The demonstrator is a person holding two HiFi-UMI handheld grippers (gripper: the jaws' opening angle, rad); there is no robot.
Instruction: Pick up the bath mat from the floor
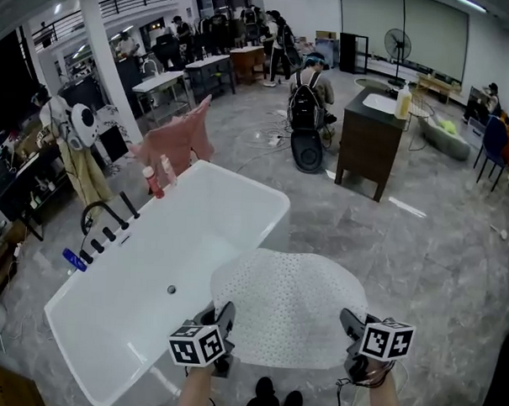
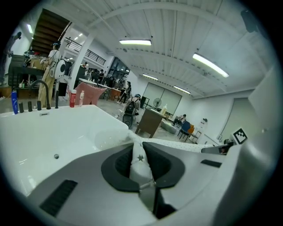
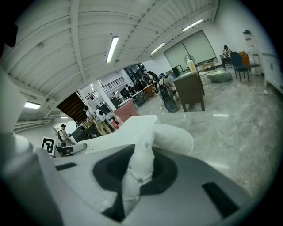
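Between the fingers (image 2: pixel 172 164) of our left gripper (image 1: pixel 223 316) and right gripper (image 1: pixel 352 324) we pinched the bath mat's (image 1: pixel 288 305) edge, holding it wide.

The mat (image 1: pixel 288 309) is white, soft and dotted with tiny holes. The tub (image 1: pixel 142 277) is smooth and shiny, and the floor (image 1: pixel 442 248) looks like shiny grey stone.

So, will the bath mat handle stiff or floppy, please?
Probably floppy: the bath mat bunches in the left hand-held gripper and right hand-held gripper, doming between them. Likely light: two edge pinches carry it.
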